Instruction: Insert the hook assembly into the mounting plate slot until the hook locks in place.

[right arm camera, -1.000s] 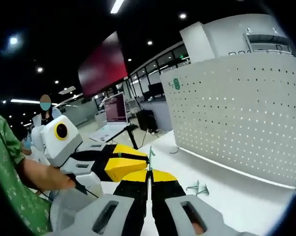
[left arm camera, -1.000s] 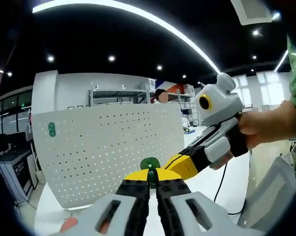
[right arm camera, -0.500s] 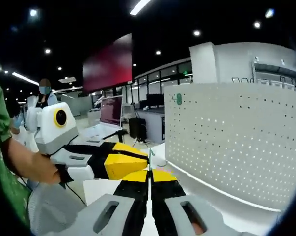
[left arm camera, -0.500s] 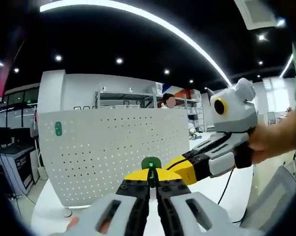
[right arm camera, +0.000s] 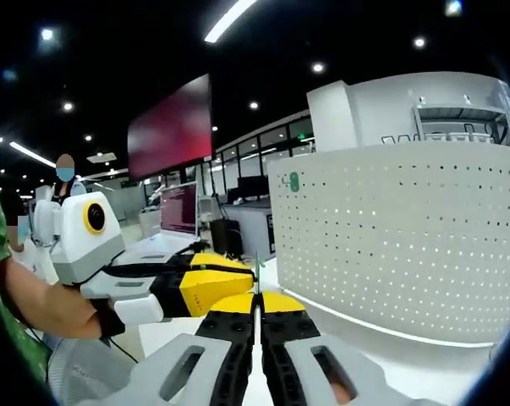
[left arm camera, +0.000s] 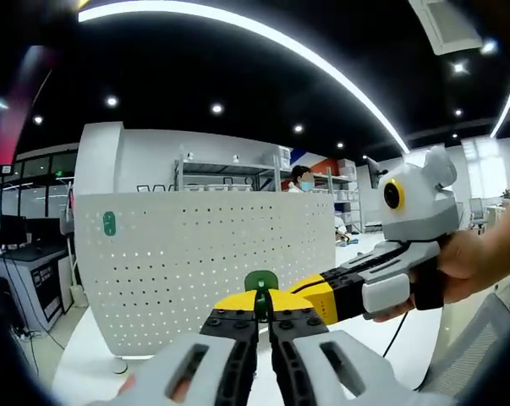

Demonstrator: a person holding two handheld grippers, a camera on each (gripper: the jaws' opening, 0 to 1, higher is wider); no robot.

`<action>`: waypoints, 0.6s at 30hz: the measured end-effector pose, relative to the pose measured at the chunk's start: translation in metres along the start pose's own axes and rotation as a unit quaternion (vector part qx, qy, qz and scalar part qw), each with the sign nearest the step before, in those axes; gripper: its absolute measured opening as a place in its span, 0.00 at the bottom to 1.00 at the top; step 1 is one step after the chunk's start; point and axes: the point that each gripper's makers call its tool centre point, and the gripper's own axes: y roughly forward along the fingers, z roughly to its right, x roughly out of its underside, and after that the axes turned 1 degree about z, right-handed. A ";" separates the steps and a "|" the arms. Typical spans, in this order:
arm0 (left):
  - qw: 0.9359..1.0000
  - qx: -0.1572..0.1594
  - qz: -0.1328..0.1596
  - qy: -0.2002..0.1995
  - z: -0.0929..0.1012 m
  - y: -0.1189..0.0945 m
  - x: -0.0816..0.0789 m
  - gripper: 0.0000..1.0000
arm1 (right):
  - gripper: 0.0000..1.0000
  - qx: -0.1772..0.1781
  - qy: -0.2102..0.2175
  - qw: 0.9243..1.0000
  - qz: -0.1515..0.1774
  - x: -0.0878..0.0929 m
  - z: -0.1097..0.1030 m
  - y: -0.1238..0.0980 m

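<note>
Behind, white perforated mounting plate [left arm camera: 204,262] upright on table [right arm camera: 424,372]; left gripper [left arm camera: 262,315] and right gripper [right arm camera: 256,309] both pinched on green hook assembly [left arm camera: 260,283], mid-carry, probably needing alignment with a slot next.

I can read no text, label or number on anything ahead of my grippers, in either view.

Left gripper [left arm camera: 261,309] jaws closed on green hook [left arm camera: 260,283], right gripper [left arm camera: 301,296] alongside, before white pegboard [left arm camera: 204,262].
</note>
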 end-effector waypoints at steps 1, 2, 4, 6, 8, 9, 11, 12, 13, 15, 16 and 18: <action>1.000 0.000 0.000 0.000 0.000 0.000 0.000 0.02 | 0.00 0.001 -0.006 1.000 -0.002 0.000 0.000 0.000; 1.000 0.000 -0.001 0.000 0.000 0.001 0.000 0.02 | 0.00 0.002 -0.009 1.000 -0.005 0.000 0.000 0.000; 1.000 0.000 0.000 0.000 0.000 0.001 0.000 0.02 | 0.01 0.002 -0.008 1.000 -0.008 0.000 0.000 -0.001; 1.000 -0.001 0.001 0.001 0.000 0.001 0.000 0.02 | 0.02 0.001 -0.012 1.000 -0.010 -0.001 0.001 -0.002; 1.000 -0.001 0.000 0.001 -0.001 0.000 0.000 0.02 | 0.05 0.002 -0.017 1.000 -0.014 0.000 0.002 -0.003; 1.000 -0.002 0.001 0.001 -0.001 0.000 -0.001 0.02 | 0.06 0.002 -0.018 1.000 -0.016 0.000 0.002 -0.003; 1.000 -0.003 0.001 0.002 -0.002 0.000 -0.001 0.02 | 0.07 0.002 -0.014 1.000 -0.018 0.000 0.004 -0.005; 1.000 -0.003 0.001 0.001 -0.002 0.000 -0.002 0.02 | 0.08 0.003 -0.014 1.000 -0.018 0.000 0.005 -0.006; 1.000 -0.003 0.001 0.002 -0.002 0.000 -0.002 0.02 | 0.09 0.004 -0.014 1.000 -0.019 -0.001 0.007 -0.007; 1.000 -0.003 0.002 0.003 -0.002 -0.001 -0.002 0.02 | 0.13 0.006 -0.013 1.000 -0.022 -0.001 0.009 -0.009; 1.000 -0.003 0.002 0.003 -0.002 -0.001 -0.003 0.02 | 0.15 0.008 -0.012 1.000 -0.023 -0.001 0.011 -0.010; 1.000 -0.003 0.001 0.005 -0.002 0.000 -0.003 0.02 | 0.21 0.010 -0.011 1.000 -0.023 -0.002 0.012 -0.013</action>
